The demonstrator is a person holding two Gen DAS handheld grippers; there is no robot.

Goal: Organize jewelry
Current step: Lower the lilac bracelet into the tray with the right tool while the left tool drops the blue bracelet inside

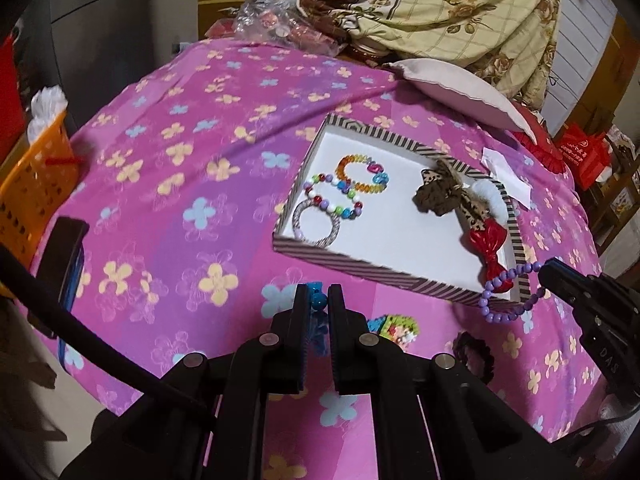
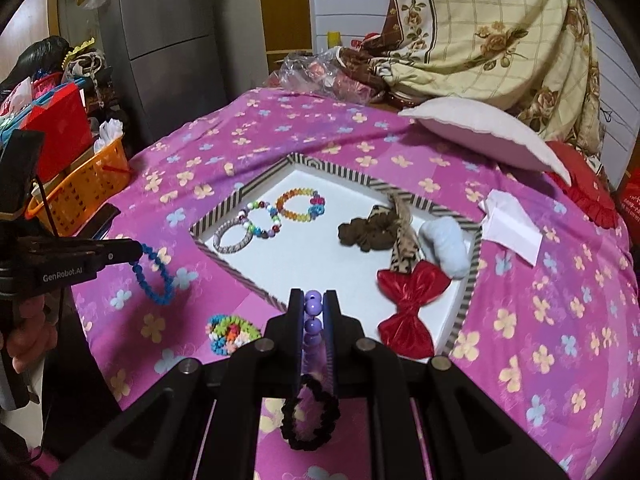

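Observation:
A striped-rim white tray (image 1: 384, 266) (image 2: 256, 184) lies on the pink flowered bedspread. It holds three bracelets (image 1: 332, 200) (image 2: 260, 218), a brown scrunchie (image 2: 366, 234), a leopard ribbon, a pale blue puff (image 2: 448, 246) and a red bow (image 1: 490, 246) (image 2: 412, 300). My left gripper (image 1: 319, 300) is shut on a blue beaded bracelet (image 2: 154, 276), held above the bed left of the tray. My right gripper (image 2: 313, 306) is shut on a purple bead bracelet (image 1: 510, 292) hanging at the tray's near right corner.
A multicoloured bracelet (image 2: 230, 334) and a black scrunchie (image 2: 310, 418) lie on the bed in front of the tray. An orange basket (image 1: 34, 184) stands off the left edge. A pillow (image 2: 484, 136), folded paper (image 2: 512, 224) and a quilt lie behind.

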